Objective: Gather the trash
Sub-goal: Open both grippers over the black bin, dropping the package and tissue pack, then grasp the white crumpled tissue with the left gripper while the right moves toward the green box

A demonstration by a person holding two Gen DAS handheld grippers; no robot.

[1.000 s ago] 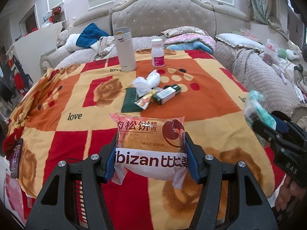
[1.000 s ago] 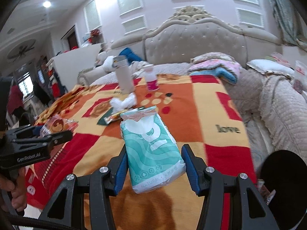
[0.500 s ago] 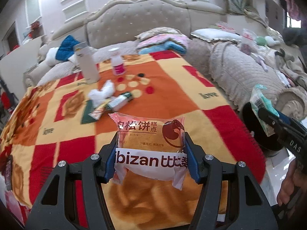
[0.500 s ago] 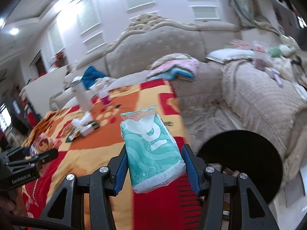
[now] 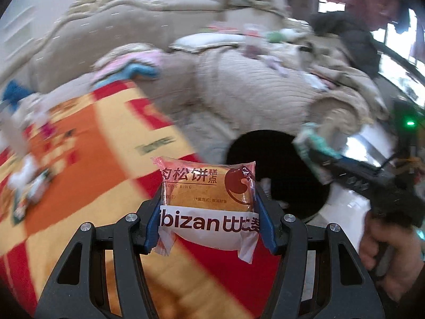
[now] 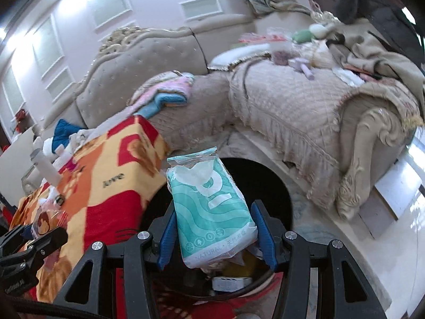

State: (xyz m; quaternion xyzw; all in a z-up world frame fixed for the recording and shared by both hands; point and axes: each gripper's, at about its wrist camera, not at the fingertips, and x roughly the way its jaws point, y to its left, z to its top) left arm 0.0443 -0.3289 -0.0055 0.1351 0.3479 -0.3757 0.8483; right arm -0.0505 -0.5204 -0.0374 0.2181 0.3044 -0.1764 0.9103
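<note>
Both jaws clenched: left gripper (image 5: pixel 207 220) on pastry pack (image 5: pixel 208 199), right gripper (image 6: pixel 216 235) on tissue pack (image 6: pixel 209 212).

orange snack packet (image 5: pixel 207 194), teal wavy tissue pack (image 6: pixel 209 210)

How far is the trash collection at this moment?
Done: the black bin already holds some packaging. In hand: the left gripper carries a snack packet, the right gripper a teal tissue pack above the bin. Left: wrappers on the blanket.

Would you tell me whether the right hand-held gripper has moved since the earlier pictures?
Yes: the right hand-held gripper swung off the patterned blanket to above the round black bin.
</note>
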